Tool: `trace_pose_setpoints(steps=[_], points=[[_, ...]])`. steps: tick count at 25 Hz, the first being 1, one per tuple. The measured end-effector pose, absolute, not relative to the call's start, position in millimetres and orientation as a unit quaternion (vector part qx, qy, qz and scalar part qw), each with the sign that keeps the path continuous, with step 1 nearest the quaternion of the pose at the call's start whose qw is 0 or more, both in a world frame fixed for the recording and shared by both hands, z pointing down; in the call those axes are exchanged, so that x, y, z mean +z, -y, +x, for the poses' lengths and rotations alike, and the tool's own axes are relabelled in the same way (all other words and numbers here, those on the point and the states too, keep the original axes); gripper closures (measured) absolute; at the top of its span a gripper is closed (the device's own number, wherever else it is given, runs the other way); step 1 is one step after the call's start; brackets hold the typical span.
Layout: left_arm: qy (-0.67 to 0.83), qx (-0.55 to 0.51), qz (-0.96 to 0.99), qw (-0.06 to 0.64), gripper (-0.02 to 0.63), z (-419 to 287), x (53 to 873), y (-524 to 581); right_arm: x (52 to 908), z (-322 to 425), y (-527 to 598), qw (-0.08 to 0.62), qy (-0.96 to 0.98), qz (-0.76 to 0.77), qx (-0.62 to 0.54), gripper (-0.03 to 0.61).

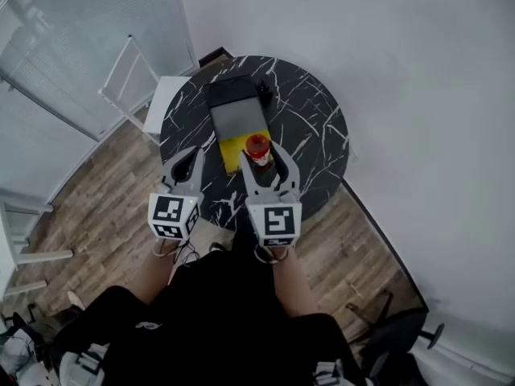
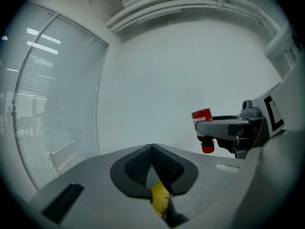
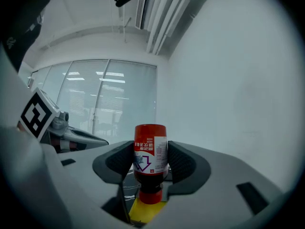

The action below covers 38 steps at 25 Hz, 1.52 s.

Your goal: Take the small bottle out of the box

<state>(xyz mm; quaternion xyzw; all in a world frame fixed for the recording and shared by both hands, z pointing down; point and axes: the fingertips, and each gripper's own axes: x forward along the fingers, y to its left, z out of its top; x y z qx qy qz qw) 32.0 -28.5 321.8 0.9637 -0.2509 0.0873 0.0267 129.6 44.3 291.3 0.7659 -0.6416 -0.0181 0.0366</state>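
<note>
A small red bottle (image 1: 257, 145) (image 3: 150, 149) with a white label hangs cap down, pinched between the pads of my right gripper (image 1: 261, 153) (image 3: 150, 160), which is shut on it. It is held above the yellow open box (image 1: 231, 149) (image 3: 142, 213) on the round black marble table (image 1: 314, 111). The box's dark lid (image 1: 237, 112) lies open behind it. My left gripper (image 1: 186, 156) (image 2: 152, 149) is shut and empty, hovering over the table's left front, with a strip of the yellow box (image 2: 159, 198) showing below its jaws. The left gripper view also catches the bottle (image 2: 202, 117) in the right gripper (image 2: 228, 126).
A white wire rack (image 1: 129, 75) and a white stool (image 1: 165, 95) stand left of the table. A glass partition with blinds (image 1: 72, 39) is at the far left, a white wall (image 1: 386, 71) at the right. A small dark object (image 1: 264, 89) lies by the lid.
</note>
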Motion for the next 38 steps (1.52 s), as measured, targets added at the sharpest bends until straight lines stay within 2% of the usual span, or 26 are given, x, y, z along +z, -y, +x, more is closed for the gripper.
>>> trace_pose_setpoints(steps=[7,15,38], points=[[0.242,0.045,0.969,0.0,0.617,10.6,276.3,17.1,237.9,117.5,-77.8,0.007,0.618,0.784,-0.061,0.367],[0.239,0.004,0.971,-0.017,0.617,18.2,238.7,17.0,204.6,117.9,-79.3,-0.006,0.62,0.779,-0.093,0.367],[0.204,0.021,0.978,-0.02,0.617,43.1,246.1,15.7,204.0,154.8,-91.5,-0.018,0.583,0.806,-0.096,0.367]])
